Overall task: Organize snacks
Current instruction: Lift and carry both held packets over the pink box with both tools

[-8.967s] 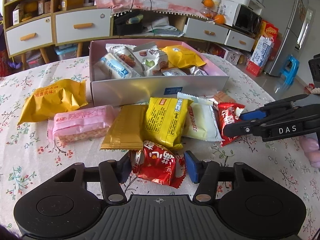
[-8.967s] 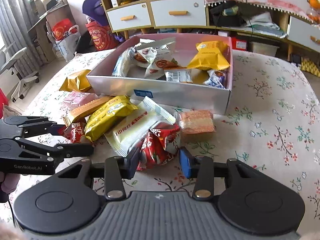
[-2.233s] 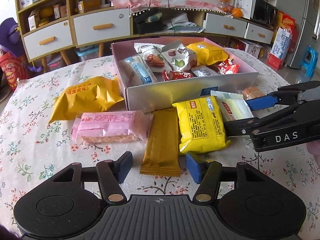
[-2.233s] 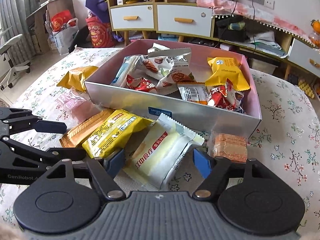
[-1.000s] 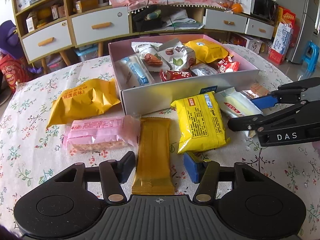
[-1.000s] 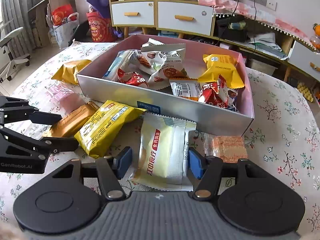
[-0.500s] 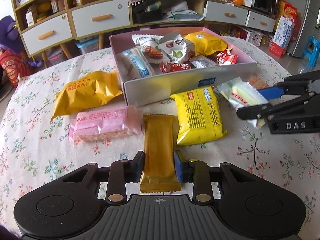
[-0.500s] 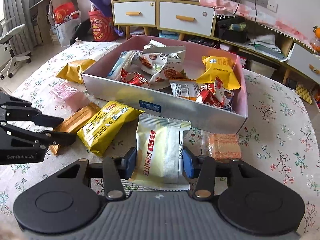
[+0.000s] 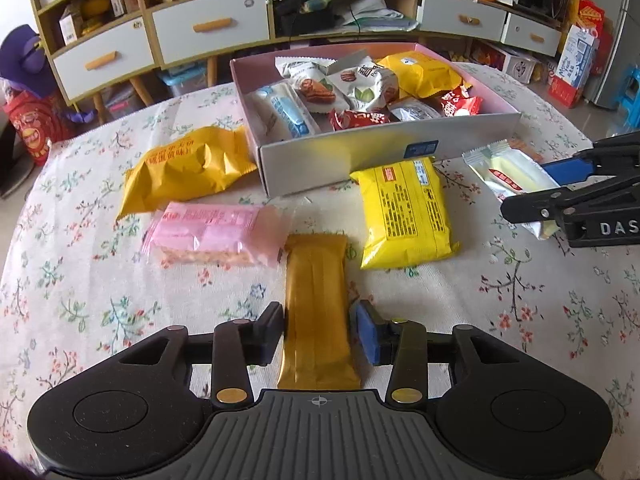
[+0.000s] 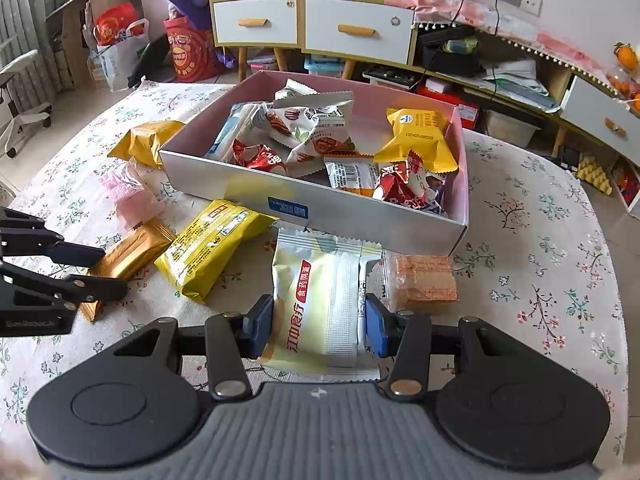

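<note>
Left fingers [image 9: 276, 330] loosened around gold bar [image 9: 316, 312].

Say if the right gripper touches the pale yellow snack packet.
Touching. The right wrist view shows both blue pads of the right gripper pressed against the sides of the pale yellow snack packet, no gap.

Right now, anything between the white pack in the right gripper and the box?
Only the box's near wall, directly ahead of the white pack; it must be lifted over. The right gripper is shut on the pack. The wafer pack lies beside it on the right, off the path.
</note>
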A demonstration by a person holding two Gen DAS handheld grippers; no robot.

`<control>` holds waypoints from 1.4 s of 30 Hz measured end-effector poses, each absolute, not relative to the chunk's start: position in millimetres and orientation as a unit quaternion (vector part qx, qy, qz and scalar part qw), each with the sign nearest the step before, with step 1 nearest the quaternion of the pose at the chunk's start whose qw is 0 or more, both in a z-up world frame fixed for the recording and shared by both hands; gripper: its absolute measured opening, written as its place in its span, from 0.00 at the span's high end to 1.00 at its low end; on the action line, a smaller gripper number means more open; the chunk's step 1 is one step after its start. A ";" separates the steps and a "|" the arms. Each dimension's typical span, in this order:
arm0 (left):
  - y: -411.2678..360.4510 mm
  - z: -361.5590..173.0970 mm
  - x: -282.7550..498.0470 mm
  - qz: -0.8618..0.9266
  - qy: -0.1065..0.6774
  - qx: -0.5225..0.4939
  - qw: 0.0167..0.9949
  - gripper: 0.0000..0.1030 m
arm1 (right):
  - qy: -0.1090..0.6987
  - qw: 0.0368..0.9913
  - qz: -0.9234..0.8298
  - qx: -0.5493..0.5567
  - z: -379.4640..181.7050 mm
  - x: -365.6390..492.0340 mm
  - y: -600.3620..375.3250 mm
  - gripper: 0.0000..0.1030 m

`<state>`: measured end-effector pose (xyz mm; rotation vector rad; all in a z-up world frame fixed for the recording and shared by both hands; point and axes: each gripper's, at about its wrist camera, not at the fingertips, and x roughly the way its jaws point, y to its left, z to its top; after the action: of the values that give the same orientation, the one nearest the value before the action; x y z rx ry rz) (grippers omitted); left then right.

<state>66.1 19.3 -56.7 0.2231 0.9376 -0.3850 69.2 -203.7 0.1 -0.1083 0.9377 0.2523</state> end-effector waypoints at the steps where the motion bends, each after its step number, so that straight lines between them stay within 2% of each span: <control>1: 17.6 -56.4 67.5 -0.181 0.450 0.105 0.868 0.61 | 0.451 0.883 0.120 -0.051 0.6 68.9 -203.3 0.57; 3: 15.6 -55.4 69.9 -0.173 0.458 0.100 0.866 0.63 | 0.451 0.883 0.118 -0.051 1.9 68.9 -201.8 0.57; 4: 15.2 -54.5 70.9 -0.170 0.462 0.097 0.865 0.70 | 0.451 0.883 0.117 -0.051 2.4 69.1 -201.3 0.57; 5: 14.9 -53.2 71.8 -0.165 0.466 0.093 0.864 0.72 | 0.451 0.883 0.117 -0.051 2.9 68.9 -200.8 0.57; 10: 15.8 -46.2 70.6 -0.163 0.475 0.072 0.862 0.72 | 0.448 0.887 0.109 -0.043 8.2 68.6 -201.4 0.57; 26: 27.5 4.3 68.5 -0.176 0.417 -0.010 0.892 0.72 | 0.422 0.902 0.070 0.065 23.6 86.3 -226.2 0.57; 42: -4.2 -5.8 140.3 -0.148 0.356 -0.101 0.917 0.72 | 0.374 0.911 0.032 0.170 10.2 121.3 -237.6 0.57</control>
<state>140.3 -4.2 -5.8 -0.2083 0.7330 -0.3055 121.3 -237.6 10.2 0.3505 0.7706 0.0651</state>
